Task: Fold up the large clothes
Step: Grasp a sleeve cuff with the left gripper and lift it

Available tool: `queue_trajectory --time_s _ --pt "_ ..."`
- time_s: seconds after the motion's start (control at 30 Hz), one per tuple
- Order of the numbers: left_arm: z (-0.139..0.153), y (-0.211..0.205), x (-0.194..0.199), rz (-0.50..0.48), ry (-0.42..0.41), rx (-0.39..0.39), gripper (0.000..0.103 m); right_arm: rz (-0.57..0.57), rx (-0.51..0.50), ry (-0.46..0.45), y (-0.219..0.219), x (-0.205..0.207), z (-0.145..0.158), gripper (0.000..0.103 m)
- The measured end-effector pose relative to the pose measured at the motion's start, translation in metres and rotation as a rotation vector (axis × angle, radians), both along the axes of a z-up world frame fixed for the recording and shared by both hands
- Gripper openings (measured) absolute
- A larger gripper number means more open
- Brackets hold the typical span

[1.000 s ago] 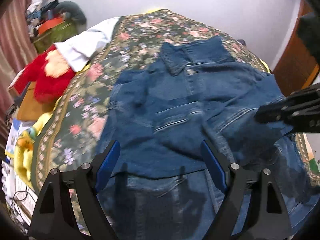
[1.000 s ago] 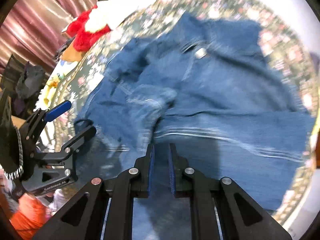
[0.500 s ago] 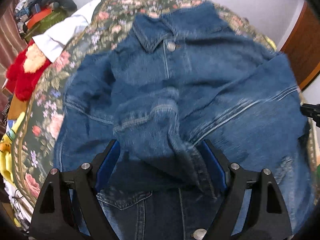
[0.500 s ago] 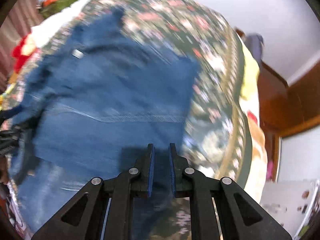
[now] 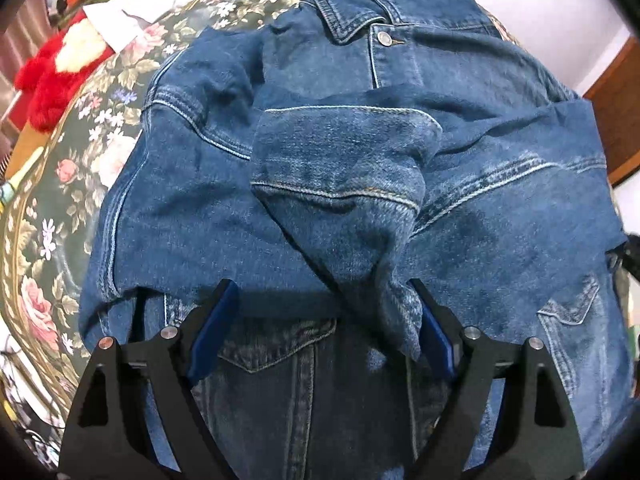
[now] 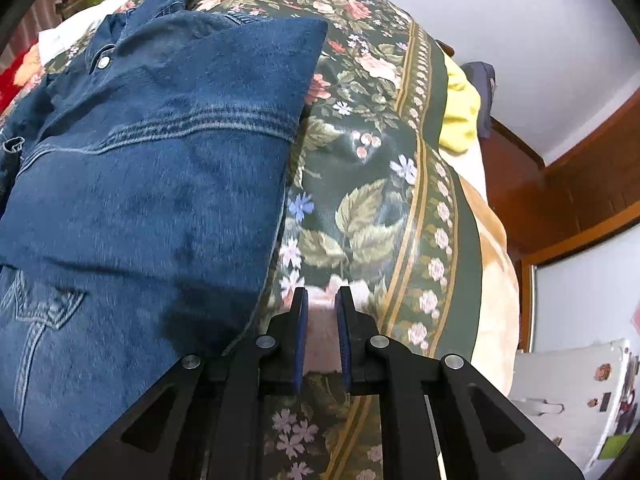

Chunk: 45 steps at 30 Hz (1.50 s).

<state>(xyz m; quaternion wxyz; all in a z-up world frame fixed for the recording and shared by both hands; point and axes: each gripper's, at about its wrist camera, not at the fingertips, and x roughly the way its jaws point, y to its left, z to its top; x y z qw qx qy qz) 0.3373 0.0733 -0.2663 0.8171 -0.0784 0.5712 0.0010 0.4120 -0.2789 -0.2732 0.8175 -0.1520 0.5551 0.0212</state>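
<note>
Blue denim jacket point(image 5: 360, 184) lies collar-up on floral bedspread point(image 6: 360, 200), sleeves folded across.

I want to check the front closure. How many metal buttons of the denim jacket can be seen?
1. The metal button sits just below the collar of the denim jacket. Folded sleeves may hide others.

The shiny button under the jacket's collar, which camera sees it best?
The left wrist view. There the button sits sharp, facing the camera, just under the collar of the denim jacket. The right wrist view shows it too, but far off at the left side, seen at a slant.
</note>
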Motion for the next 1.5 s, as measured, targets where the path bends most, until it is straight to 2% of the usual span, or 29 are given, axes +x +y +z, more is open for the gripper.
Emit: queue_trajectory --time_s 0.23,0.3,0.33,0.4,0.5,0.57,0.67,0.9,1.0,1.07,1.2,1.33,1.43,1.5 --pt "0.011 -0.001 0.023 0.045 -0.024 -0.038 0.083 -0.015 0.098 0.036 -0.015 -0.009 0.002 0.009" --pt "0.008 -0.005 0.035 0.067 -0.012 -0.009 0.069 -0.037 0.131 0.037 -0.018 -0.012 0.003 0.009" --pt "0.004 -0.008 0.042 0.075 0.003 0.008 0.057 -0.053 0.152 0.039 -0.021 -0.011 0.003 0.010" --pt "0.000 -0.014 0.051 0.081 0.007 0.032 0.052 -0.077 0.194 0.050 -0.026 -0.011 0.005 0.010" --pt "0.003 -0.025 0.059 0.070 -0.027 0.116 0.038 -0.103 0.282 0.075 -0.033 -0.013 0.009 0.010" --pt "0.015 -0.033 0.060 0.049 -0.080 0.171 0.027 -0.121 0.323 0.085 -0.039 -0.014 0.010 0.010" --pt "0.043 -0.041 0.061 0.015 -0.184 0.201 0.021 -0.140 0.353 0.084 -0.046 -0.014 0.011 0.010" --pt "0.143 -0.043 0.063 -0.078 -0.486 0.207 0.020 -0.151 0.427 0.048 -0.048 -0.013 0.028 0.010" --pt "0.175 -0.025 0.072 -0.076 -0.560 0.167 0.019 -0.143 0.469 0.024 -0.042 -0.009 0.041 0.010" --pt "0.184 -0.014 0.066 -0.070 -0.578 0.151 0.019 -0.133 0.482 -0.001 -0.035 -0.005 0.051 0.010" --pt "0.175 0.003 0.060 -0.077 -0.567 0.162 0.019 -0.115 0.479 -0.048 -0.017 0.007 0.066 0.010" --pt "0.124 0.024 0.063 -0.071 -0.444 0.167 0.023 -0.091 0.480 -0.065 0.003 0.021 0.068 0.010" --pt "0.078 0.042 0.064 -0.042 -0.327 0.171 0.026 -0.088 0.450 -0.019 0.019 0.034 0.050 0.010" --pt "0.057 0.052 0.063 -0.032 -0.265 0.149 0.029 -0.090 0.416 0.014 0.027 0.039 0.035 0.010"
